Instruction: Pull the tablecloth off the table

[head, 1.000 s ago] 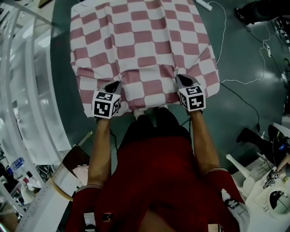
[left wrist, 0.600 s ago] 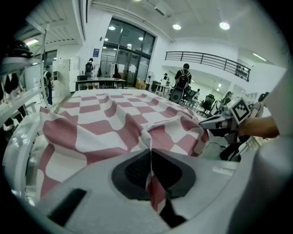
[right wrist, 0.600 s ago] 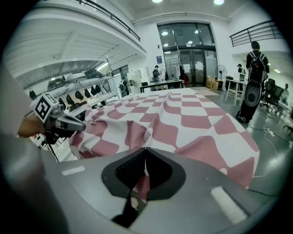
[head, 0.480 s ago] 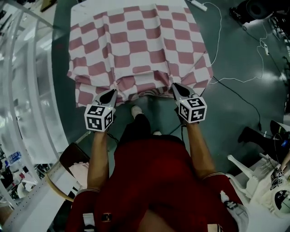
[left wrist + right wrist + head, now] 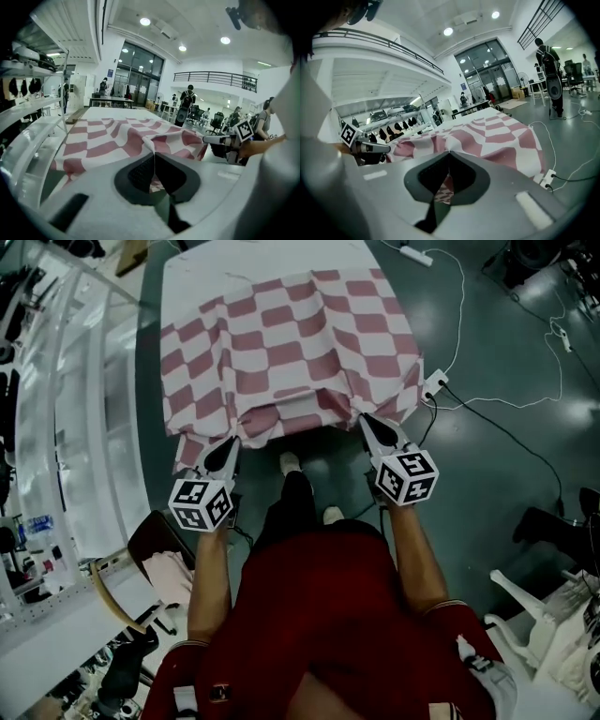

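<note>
Tablecloth [image 5: 291,343]: we have dragged it nearer; table [image 5: 262,263] bared at upper frame; left gripper [image 5: 229,444], right gripper [image 5: 368,425] clamp its hem; partly off.

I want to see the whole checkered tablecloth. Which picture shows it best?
The head view. It looks down on nearly all of the tablecloth, with the left gripper and right gripper shut on its near edge. Each gripper view shows only the fold in its own jaws and cloth stretching away.
</note>
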{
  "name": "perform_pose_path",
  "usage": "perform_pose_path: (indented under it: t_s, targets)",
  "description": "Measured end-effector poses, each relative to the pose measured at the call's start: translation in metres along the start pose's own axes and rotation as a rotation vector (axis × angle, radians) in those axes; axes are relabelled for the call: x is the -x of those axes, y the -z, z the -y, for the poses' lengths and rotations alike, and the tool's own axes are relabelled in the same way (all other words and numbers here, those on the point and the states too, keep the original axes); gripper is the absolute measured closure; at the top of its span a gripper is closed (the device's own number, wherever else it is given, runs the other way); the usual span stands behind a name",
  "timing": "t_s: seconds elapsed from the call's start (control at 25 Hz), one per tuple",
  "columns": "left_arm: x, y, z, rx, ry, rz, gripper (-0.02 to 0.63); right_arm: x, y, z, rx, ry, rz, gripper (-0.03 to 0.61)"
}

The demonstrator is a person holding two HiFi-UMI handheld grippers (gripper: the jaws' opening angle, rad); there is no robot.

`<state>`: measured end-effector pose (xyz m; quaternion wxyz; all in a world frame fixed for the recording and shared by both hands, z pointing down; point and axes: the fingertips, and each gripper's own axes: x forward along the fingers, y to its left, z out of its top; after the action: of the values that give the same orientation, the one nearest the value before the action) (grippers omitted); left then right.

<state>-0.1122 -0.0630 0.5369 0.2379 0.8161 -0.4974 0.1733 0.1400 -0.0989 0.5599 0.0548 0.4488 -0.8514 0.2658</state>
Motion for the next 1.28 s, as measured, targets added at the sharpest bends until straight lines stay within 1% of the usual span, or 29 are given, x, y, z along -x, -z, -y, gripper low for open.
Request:
perform_pose_path:
  t_s: [0.16, 0.28, 0.44, 0.56, 0.8, 1.0, 1.08, 1.16, 1.28]
  targets:
    - [0.024, -0.027, 0.014, 0.041, -0.036, 0.063, 0.604, 0.015, -0.038, -0.004, 0.006, -0.04, 0.049, 0.571]
    - [0.053, -0.039, 0.031, 0.041, -0.056, 0.084, 0.604, 0.041, -0.051, -0.016, 0.004, -0.065, 0.07, 0.57]
    - [0.1, -0.017, 0.057, 0.019, -0.052, 0.145, 0.604, 0.087, -0.023, -0.045, 0.012, -0.091, 0.117, 0.569]
    - [0.122, -0.014, 0.069, 0.004, -0.037, 0.19, 0.604, 0.109, -0.015, -0.064, 0.014, -0.105, 0.145, 0.571]
    - [0.166, -0.014, 0.08, -0.024, 0.012, 0.284, 0.604, 0.142, -0.016, -0.105, 0.041, -0.098, 0.197, 0.569]
    - [0.23, -0.002, 0.082, -0.037, 0.085, 0.397, 0.604, 0.171, -0.007, -0.167, 0.077, -0.073, 0.234, 0.569]
    - [0.259, 0.002, 0.084, -0.049, 0.119, 0.437, 0.604, 0.186, -0.004, -0.191, 0.065, -0.053, 0.256, 0.569]
    - [0.287, 0.005, 0.086, -0.054, 0.155, 0.475, 0.604, 0.202, -0.002, -0.212, 0.027, -0.036, 0.286, 0.569]
    - [0.327, 0.012, 0.088, -0.038, 0.207, 0.534, 0.604, 0.228, 0.007, -0.246, -0.032, -0.032, 0.33, 0.569]
